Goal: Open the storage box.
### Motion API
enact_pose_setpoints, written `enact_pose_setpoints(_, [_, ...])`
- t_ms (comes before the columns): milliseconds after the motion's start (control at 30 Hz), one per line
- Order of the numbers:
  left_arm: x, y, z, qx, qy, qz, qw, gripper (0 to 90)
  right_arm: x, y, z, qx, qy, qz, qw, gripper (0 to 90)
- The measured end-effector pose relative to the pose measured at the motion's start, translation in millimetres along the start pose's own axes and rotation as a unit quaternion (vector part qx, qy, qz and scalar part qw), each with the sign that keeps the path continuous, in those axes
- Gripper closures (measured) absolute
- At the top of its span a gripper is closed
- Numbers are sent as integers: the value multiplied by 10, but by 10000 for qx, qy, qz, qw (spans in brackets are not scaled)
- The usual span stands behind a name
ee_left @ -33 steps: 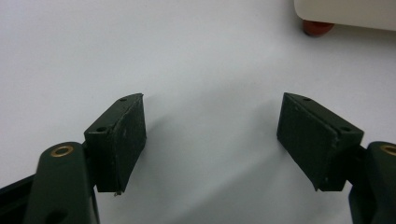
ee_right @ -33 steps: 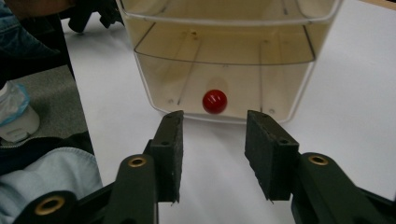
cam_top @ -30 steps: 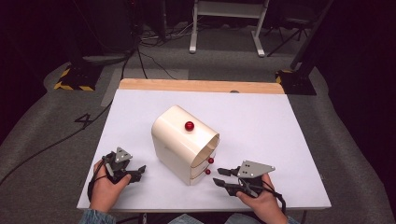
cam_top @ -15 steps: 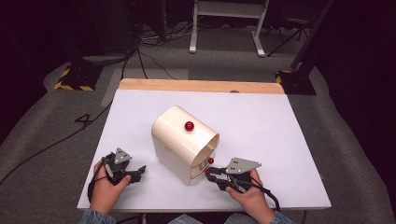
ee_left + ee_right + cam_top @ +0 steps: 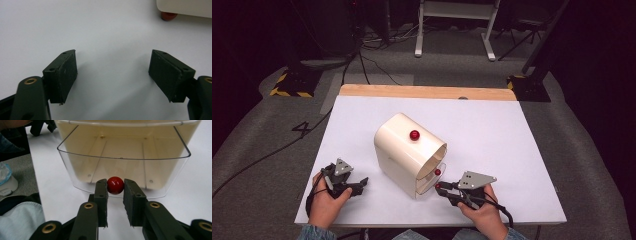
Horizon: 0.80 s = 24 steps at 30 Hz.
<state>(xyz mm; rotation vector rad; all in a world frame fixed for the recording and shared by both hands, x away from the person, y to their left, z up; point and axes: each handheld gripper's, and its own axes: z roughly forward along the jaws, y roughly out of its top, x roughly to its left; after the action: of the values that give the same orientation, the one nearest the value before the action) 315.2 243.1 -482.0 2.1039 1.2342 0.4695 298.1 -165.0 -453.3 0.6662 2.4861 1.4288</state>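
Observation:
A cream cabinet (image 5: 404, 150) with a rounded top stands in the middle of the white table (image 5: 492, 130). It has a red knob (image 5: 414, 134) on top and another red knob (image 5: 437, 172) on its front. My right gripper (image 5: 443, 189) is at the cabinet's lowest drawer. In the right gripper view my right gripper (image 5: 115, 192) is shut on that drawer's red knob (image 5: 115, 185), and the clear drawer (image 5: 122, 157) looks empty and stands out a little. My left gripper (image 5: 359, 184) rests open on the table left of the cabinet, its jaws (image 5: 112, 75) wide apart with nothing between them.
A wooden strip (image 5: 427, 92) runs along the table's far edge. Cables and stands sit on the grey floor beyond. The left gripper view shows the cabinet's corner (image 5: 185, 7) and a red foot (image 5: 168, 16) at top right. A light sleeve (image 5: 22, 217) lies at the lower left of the right gripper view.
My right gripper has moved left to the cabinet's front and now grips the lowest drawer's knob. The left gripper has stayed where it was.

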Motion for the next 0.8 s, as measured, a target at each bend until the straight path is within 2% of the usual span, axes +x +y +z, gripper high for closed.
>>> enact_pose_setpoints(167, [0,1,1,1,-2,-8,10000,231,37,-38,-211,-16,21,40,10000,738])
enact_pose_setpoints(200, [0,1,1,1,-2,-8,10000,231,37,-38,-211,-16,21,40,10000,738])
enact_pose_setpoints(267, [0,2,1,5,-2,-6,10000,231,64,-79,-338,-23,31,73,10000,738])
enact_pose_setpoints(300, [-1,2,2,4,-5,-12,10000,231,64,-79,-338,-23,31,73,10000,738])
enact_pose_setpoints(467, [-1,1,2,3,-2,-8,10000,231,105,-203,-557,28,38,117,9999,738])
enact_pose_setpoints(600, [-1,2,2,5,-2,-10,10000,231,116,-319,-640,172,41,180,9997,738])
enact_pose_setpoints(800, [-1,2,2,4,-2,-9,10000,231,114,-446,-604,413,26,224,9989,739])
